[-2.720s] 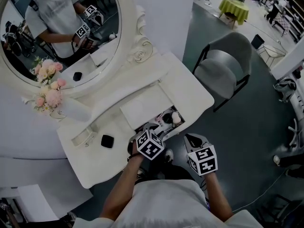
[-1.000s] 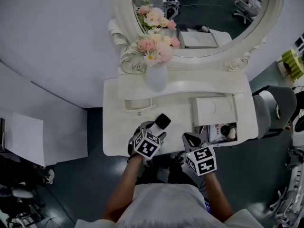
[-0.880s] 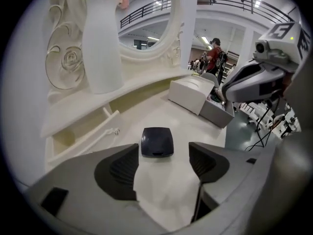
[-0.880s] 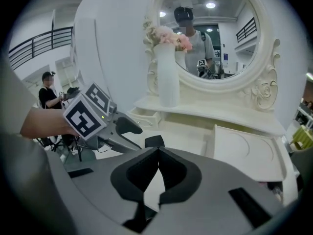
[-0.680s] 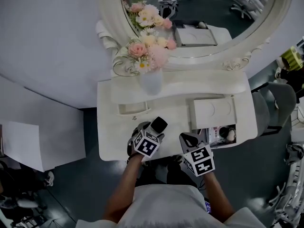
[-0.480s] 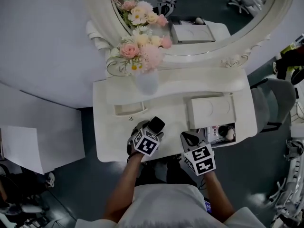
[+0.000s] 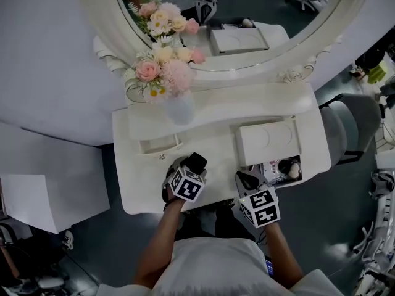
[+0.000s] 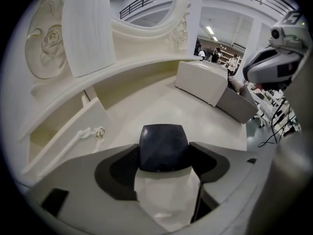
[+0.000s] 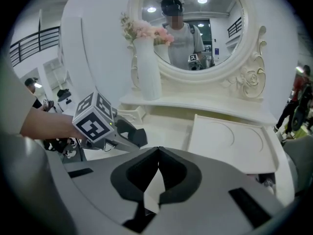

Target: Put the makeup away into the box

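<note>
A black square compact [image 7: 197,161] [image 8: 164,147] lies on the white dressing table [image 7: 210,147], left of the box. My left gripper [image 7: 192,165] [image 8: 164,154] points steeply down over it. Its jaws are closing, and the pads [image 8: 124,163] touch the compact's two sides. The white box [image 7: 266,142] stands at the table's right with its lid up. Its open tray [image 7: 279,168] holds several makeup items. My right gripper [image 7: 247,179] [image 9: 157,154] hovers at the front edge beside the box, shut with nothing in it. The right gripper view also shows the left gripper [image 9: 133,137] on the compact.
A white vase of pink flowers [image 7: 166,79] stands on the rear shelf under the oval mirror [image 7: 234,17]. A small open drawer [image 7: 159,144] sits behind the left gripper. A grey chair [image 7: 355,125] stands off the table's right end.
The left gripper has sunk onto the compact and its jaws now flank it. The right gripper has drifted a little along the front edge. The head view has swung so that the table sits further left.
</note>
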A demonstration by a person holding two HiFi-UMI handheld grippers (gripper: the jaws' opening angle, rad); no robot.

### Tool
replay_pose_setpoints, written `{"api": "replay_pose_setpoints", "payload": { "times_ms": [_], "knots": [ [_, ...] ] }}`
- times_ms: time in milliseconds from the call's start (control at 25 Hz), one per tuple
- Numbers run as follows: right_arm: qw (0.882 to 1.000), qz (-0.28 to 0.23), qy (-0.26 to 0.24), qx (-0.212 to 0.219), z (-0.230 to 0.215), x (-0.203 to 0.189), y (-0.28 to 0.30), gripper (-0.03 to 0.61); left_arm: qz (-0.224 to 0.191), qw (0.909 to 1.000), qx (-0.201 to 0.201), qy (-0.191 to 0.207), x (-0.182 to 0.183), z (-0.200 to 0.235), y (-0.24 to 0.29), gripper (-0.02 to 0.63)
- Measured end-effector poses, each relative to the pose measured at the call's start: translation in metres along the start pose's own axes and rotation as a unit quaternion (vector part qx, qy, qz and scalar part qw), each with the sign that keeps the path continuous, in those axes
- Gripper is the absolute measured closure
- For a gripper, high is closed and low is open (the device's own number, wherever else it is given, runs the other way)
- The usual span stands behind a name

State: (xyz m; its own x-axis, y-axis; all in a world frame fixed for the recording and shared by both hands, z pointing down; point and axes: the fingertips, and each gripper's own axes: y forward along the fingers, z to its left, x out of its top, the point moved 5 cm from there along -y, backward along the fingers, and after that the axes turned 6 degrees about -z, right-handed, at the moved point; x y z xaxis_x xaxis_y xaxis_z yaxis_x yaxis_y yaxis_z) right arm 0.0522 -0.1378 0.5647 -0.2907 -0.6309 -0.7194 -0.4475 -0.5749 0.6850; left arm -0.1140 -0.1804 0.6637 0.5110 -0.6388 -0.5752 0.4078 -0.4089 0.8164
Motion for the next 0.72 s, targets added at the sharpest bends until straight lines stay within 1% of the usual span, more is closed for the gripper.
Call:
{"api": "replay_pose_setpoints", "payload": {
  "times_ms": [200, 400, 520, 720],
  "knots": [
    [1.0, -0.012, 0.007, -0.013, -0.005, 0.001, -0.011, 0.581, -0.006, 0.9999, 0.007, -0.012, 0.0, 0.002, -0.001, 0.268],
    [0.999, -0.027, 0.019, -0.04, -0.012, -0.002, -0.031, 0.581, -0.031, 0.9992, 0.015, -0.019, 0.008, 0.006, -0.013, 0.268],
    [0.997, -0.038, 0.031, -0.06, -0.017, -0.005, -0.047, 0.581, -0.052, 0.9986, 0.011, -0.005, 0.025, 0.002, -0.024, 0.268],
    [0.992, -0.057, 0.051, -0.096, -0.027, -0.012, -0.074, 0.581, -0.089, 0.9954, -0.009, 0.034, 0.065, -0.02, -0.039, 0.268]
  ]
}}
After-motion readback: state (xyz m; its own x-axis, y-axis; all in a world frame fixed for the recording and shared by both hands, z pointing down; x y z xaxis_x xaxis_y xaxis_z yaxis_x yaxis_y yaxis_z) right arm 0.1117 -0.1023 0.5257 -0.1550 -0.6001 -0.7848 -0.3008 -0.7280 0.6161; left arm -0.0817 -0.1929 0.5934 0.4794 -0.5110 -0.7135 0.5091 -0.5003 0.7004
